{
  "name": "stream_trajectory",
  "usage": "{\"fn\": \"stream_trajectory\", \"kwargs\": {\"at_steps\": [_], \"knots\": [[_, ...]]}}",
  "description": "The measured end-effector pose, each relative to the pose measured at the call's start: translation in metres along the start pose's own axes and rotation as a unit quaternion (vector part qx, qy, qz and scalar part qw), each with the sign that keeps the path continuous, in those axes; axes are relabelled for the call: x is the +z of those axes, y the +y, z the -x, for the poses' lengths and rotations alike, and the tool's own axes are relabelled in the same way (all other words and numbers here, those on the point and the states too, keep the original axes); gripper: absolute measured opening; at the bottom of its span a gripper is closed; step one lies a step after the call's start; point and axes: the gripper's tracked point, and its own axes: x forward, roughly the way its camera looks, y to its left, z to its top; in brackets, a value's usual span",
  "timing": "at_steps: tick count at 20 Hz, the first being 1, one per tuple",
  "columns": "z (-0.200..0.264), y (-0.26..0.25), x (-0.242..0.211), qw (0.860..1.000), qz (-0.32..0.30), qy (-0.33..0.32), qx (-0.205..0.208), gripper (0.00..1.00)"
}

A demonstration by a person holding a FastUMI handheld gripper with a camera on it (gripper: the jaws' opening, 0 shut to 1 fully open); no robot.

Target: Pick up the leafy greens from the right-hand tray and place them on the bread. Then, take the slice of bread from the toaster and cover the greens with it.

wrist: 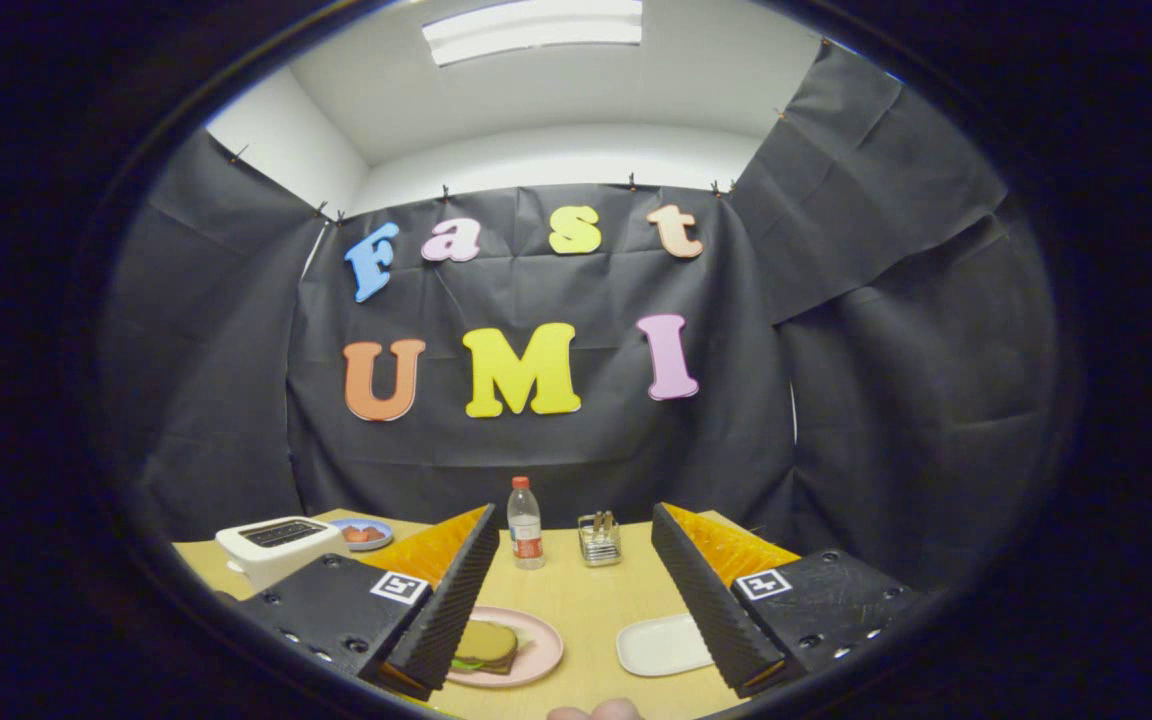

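Bread (485, 645) sits on a pink plate (541, 660) on the wooden table (576, 600), with a bit of green leaf showing at its lower edge; it lies just beside the left finger's tip. The gripper (576, 600) is spread wide and holds nothing. A white tray (661, 645) lies by the right finger. Beyond the left finger stands a white toaster (276, 545), with a blue dish (364, 533) behind it. Farther ahead between the fingers stand a bottle (525, 525) and a small wire rack (599, 538).
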Motion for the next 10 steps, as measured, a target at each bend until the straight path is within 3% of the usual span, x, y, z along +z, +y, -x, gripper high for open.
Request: {"fn": "stream_trajectory", "kwargs": {"at_steps": [4, 10], "knots": [[0.019, -0.006, 0.007, 1.0, 0.024, 0.001, -0.001, 0.96], [0.022, -0.009, 0.0, 1.0, 0.002, 0.009, -0.003, 0.96]]}}
